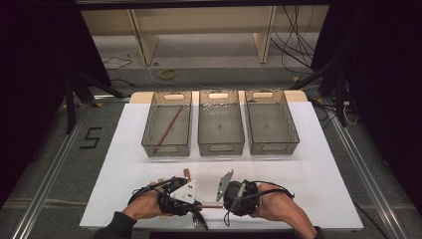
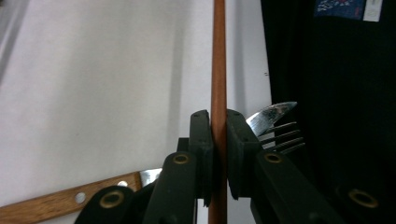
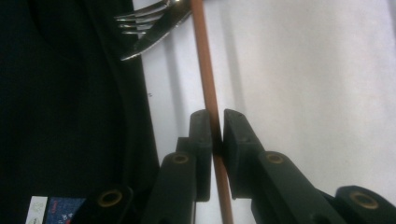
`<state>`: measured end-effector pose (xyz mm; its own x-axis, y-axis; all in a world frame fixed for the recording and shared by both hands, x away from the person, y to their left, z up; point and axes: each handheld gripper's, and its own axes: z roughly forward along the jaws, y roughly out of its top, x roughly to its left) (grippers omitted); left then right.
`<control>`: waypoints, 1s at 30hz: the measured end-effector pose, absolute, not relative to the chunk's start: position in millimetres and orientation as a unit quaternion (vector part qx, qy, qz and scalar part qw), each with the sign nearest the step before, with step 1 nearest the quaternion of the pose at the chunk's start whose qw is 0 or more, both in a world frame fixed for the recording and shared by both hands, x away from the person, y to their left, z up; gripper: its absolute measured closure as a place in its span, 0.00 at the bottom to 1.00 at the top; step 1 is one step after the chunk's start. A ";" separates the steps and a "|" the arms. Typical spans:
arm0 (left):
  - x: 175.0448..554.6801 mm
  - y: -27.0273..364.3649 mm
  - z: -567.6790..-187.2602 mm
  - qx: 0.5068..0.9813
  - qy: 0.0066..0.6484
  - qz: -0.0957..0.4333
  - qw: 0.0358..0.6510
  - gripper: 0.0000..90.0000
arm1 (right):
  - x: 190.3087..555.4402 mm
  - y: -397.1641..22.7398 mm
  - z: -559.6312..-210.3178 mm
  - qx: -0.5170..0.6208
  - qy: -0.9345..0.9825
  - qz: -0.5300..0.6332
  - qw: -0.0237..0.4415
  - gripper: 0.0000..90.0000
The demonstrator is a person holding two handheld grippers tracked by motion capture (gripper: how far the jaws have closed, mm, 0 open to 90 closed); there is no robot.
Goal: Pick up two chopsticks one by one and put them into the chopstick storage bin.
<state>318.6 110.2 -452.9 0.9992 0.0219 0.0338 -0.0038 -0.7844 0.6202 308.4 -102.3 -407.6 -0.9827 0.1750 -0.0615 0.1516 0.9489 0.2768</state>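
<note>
My left gripper point(image 2: 218, 140) clamps a thin brown wooden chopstick point(image 2: 218, 70); its pads press on both sides of the stick. My right gripper point(image 3: 215, 135) clamps the same chopstick farther along, jaws narrow and in contact with it. In the high view, the chopstick point(image 1: 211, 204) lies level between the two grippers, at the near edge of the white surface point(image 1: 308, 174), with my left gripper point(image 1: 191, 203) and right gripper point(image 1: 225, 203) facing each other at its ends. A fork point(image 2: 282, 137) and a knife blade point(image 2: 271, 116) lie just beside my left gripper, near the surface edge. A wooden knife handle point(image 2: 60, 203) lies on the surface below my left gripper. Three clear bins stand side by side across the far half of the surface; the left bin point(image 1: 149, 132) holds a second chopstick point(image 1: 169, 127).
</note>
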 end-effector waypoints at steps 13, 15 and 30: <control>332.2 125.6 -443.8 0.934 0.092 0.064 0.338 0.92 | 326.2 -126.0 -381.8 0.196 0.946 0.243 0.086 0.53; 335.2 128.7 -442.3 0.929 0.112 0.071 0.345 0.92 | 326.9 -129.4 -379.7 0.211 0.936 0.264 0.097 0.50; 355.4 154.6 -433.2 0.886 0.251 0.105 0.374 0.92 | 330.9 -165.8 -396.5 0.297 0.880 0.355 0.109 0.37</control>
<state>355.4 154.6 -433.2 0.8515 0.5244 -0.0018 0.3671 -0.5936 0.7162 330.9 -165.8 -396.5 -0.7998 0.5999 0.0191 0.4449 0.5712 0.6898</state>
